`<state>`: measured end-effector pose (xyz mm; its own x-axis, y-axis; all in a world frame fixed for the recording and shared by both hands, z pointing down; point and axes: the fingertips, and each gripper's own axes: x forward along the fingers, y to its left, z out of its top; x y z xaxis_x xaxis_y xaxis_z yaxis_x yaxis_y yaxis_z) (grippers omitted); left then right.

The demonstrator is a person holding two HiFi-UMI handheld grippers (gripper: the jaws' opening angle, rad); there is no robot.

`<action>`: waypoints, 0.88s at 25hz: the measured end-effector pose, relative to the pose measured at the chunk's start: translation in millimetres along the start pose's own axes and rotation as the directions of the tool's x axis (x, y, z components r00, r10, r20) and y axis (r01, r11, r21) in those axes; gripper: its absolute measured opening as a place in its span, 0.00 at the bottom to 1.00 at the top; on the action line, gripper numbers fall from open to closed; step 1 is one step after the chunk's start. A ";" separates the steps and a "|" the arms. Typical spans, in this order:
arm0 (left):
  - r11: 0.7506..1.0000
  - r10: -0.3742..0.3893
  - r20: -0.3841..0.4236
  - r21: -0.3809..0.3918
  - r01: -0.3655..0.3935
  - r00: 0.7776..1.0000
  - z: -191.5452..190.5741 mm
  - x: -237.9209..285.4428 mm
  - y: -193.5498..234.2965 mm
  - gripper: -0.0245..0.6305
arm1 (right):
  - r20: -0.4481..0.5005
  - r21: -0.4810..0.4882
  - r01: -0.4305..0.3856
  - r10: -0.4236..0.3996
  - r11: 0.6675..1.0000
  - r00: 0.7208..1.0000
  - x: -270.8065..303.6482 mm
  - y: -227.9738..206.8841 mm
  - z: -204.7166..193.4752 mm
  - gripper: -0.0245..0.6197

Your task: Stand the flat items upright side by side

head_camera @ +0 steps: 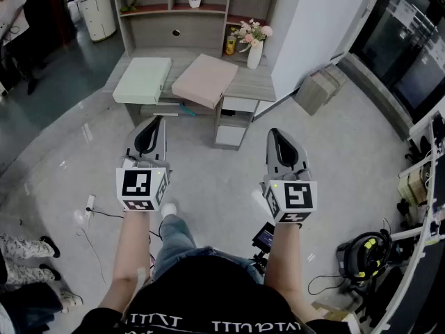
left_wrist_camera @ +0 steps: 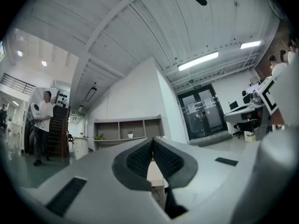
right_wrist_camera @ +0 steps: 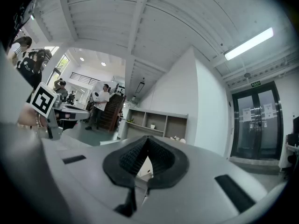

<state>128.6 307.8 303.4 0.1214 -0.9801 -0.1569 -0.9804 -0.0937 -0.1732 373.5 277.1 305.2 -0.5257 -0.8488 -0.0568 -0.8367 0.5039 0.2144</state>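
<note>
A: What is hard to make out?

B: Plenty. In the two gripper views the grey jaw bodies fill the lower half, and only a pale sliver shows through the gap behind the pads; whether that is a box or the desk I cannot tell. In the head view something teal [head_camera: 186, 108] pokes out under the pink box [head_camera: 205, 79]; I cannot tell what it is. The person's arms are cut off at the bottom edge.

A: And the flat items?

B: Both lie flat on the desk [head_camera: 247, 85], well ahead of the grippers; the green box [head_camera: 142, 79] is to the left and the pink one just beside it on the right. The green box has its long axis running away from the person, nearly square to the desk's front edge. The pink box is turned on the diagonal, long axis from near-left to far-right; its near corner passes the front edge. A vase of flowers [head_camera: 254, 53] stands behind the pink box, below the shelf unit [head_camera: 198, 9].

A: The tools?

B: The left gripper [head_camera: 156, 122] hangs over the floor [head_camera: 208, 179] short of the desk, pointing towards the green box; its own view [left_wrist_camera: 152, 141] shows the ribbed pads clenched tip to tip with nothing between them. The right gripper [head_camera: 274, 135] is level with it and well apart; its pads [right_wrist_camera: 147, 138] are likewise pressed together, empty.
</note>
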 end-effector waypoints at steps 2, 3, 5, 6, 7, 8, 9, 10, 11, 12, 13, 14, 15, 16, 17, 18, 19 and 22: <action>1.000 -0.006 0.004 -0.004 0.006 1.000 2.4 0.1 -2.0 0.06 | 0.007 0.018 -0.001 0.001 1.000 1.000 -3.4 -0.5 2.1 0.06; 1.000 -0.009 0.005 -0.005 0.009 1.000 3.3 0.4 -3.0 0.06 | 0.009 0.022 -0.001 0.001 1.000 1.000 -4.9 -0.6 2.9 0.06; 1.000 -0.015 0.006 -0.008 0.015 1.000 4.0 1.1 -5.8 0.06 | 0.009 0.018 0.001 -0.001 1.000 1.000 -8.2 -0.9 3.8 0.06; 1.000 -0.018 0.006 -0.010 0.018 1.000 4.3 1.0 -7.5 0.06 | 0.007 0.015 0.002 -0.002 1.000 1.000 -10.4 -1.2 4.1 0.06; 1.000 -0.019 0.007 -0.013 0.019 1.000 4.4 0.4 -9.4 0.06 | 0.007 0.012 0.002 -0.002 1.000 1.000 -12.8 -1.6 4.7 0.06; 1.000 -0.019 0.007 -0.015 0.019 1.000 4.2 -0.4 -11.1 0.06 | 0.010 0.010 -0.002 0.002 1.000 1.000 -15.0 -1.5 5.4 0.06; 1.000 -0.019 0.007 -0.016 0.019 1.000 3.3 -1.2 -12.7 0.06 | 0.015 0.009 -0.008 0.008 1.000 1.000 -16.8 -0.7 5.7 0.06; 1.000 -0.019 0.006 -0.014 0.019 1.000 1.9 -2.3 -14.4 0.06 | 0.020 0.009 -0.017 0.016 1.000 1.000 -18.3 0.6 5.1 0.06; 1.000 -0.017 0.004 -0.012 0.017 1.000 0.3 -3.8 -16.2 0.06 | 0.023 0.010 -0.026 0.025 1.000 0.999 -19.8 2.1 3.6 0.06; 1.000 -0.015 0.002 -0.010 0.015 1.000 -1.0 -5.8 -18.1 0.06 | 0.023 0.013 -0.033 0.033 0.999 0.999 -21.7 3.3 1.6 0.06; 1.000 -0.010 0.001 -0.010 0.010 1.000 -1.2 -8.1 -19.9 0.06 | 0.023 0.021 -0.038 0.038 0.999 0.999 -23.5 3.8 -0.3 0.06; 1.000 -0.003 0.002 -0.011 0.003 1.000 -0.6 -10.5 -21.2 0.06 | 0.019 0.036 -0.042 0.041 0.998 0.999 -24.8 3.7 -2.3 0.06; 1.000 0.003 0.003 -0.012 -0.003 1.000 0.3 -12.7 -22.2 0.06 | 0.011 0.059 -0.048 0.047 0.997 0.999 -25.0 3.6 -4.9 0.06; 1.000 0.009 0.004 -0.013 -0.009 1.000 1.1 -14.6 -23.1 0.06 | -0.002 0.089 -0.059 0.059 0.994 0.998 -24.2 3.9 -8.1 0.17; 1.000 0.013 0.004 -0.013 -0.013 1.000 1.4 -16.3 -24.2 0.06 | -0.013 0.123 -0.069 0.071 0.990 0.997 -23.1 3.7 -11.4 0.51; 1.000 0.015 0.003 -0.014 -0.015 1.000 0.8 -17.8 -25.7 0.06 | -0.018 0.154 -0.067 0.071 0.986 0.997 -22.6 1.8 -13.9 0.62; 1.000 0.018 0.000 -0.016 -0.018 1.000 -0.4 -19.1 -27.2 0.06 | -0.015 0.178 -0.056 0.059 0.983 0.998 -22.9 -1.8 -15.2 0.64; 1.000 0.022 -0.009 -0.018 -0.023 1.000 -3.5 -20.2 -30.2 0.06 | -0.014 0.215 -0.029 0.033 0.976 0.999 -24.5 -11.4 -16.4 0.65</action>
<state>155.2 329.9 315.3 0.0980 -0.9835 -0.1523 -0.9855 -0.0746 -0.1523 398.4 289.5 320.1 -0.5509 -0.8338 -0.0364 -0.8343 0.5512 0.0017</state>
